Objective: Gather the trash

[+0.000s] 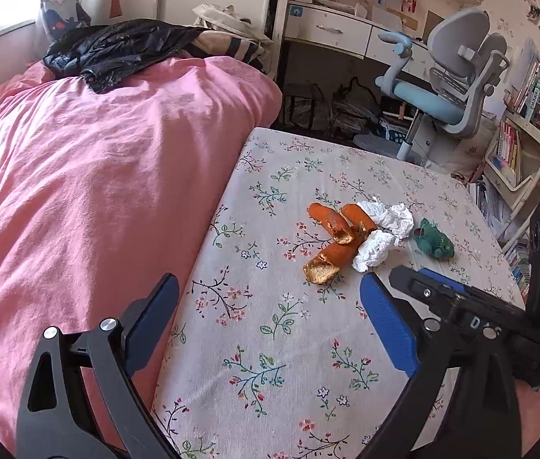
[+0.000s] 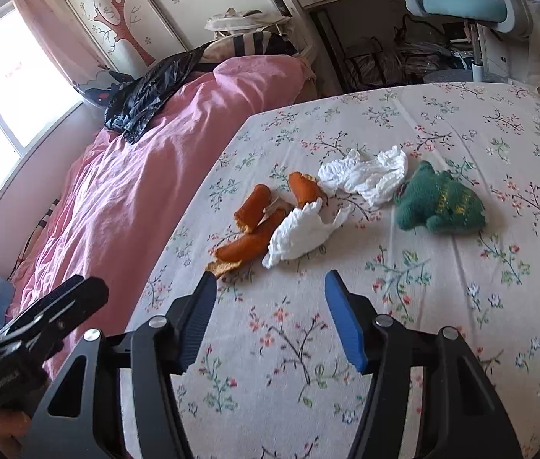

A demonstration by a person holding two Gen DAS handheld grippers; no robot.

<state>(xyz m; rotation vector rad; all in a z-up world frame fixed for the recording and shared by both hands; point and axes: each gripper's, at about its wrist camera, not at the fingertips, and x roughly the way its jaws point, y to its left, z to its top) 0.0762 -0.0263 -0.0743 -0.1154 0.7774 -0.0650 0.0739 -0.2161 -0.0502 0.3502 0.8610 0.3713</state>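
Note:
Orange peel pieces (image 1: 333,243) (image 2: 258,225) lie on the floral sheet (image 1: 270,344) (image 2: 422,306), touching two crumpled white tissues (image 1: 382,229) (image 2: 365,176). A black plastic bag (image 1: 117,49) (image 2: 147,91) lies far off on the pink duvet. My left gripper (image 1: 270,294) is open and empty, a little short of the peel. My right gripper (image 2: 270,287) is open and empty, just short of the nearer tissue (image 2: 300,233); it also shows at the right of the left wrist view (image 1: 422,283).
A green plush toy (image 1: 434,239) (image 2: 440,202) lies right of the tissues. The pink duvet (image 1: 98,172) (image 2: 136,183) covers the left side of the bed. A desk chair (image 1: 449,88) and bookshelf (image 1: 518,153) stand beyond the bed.

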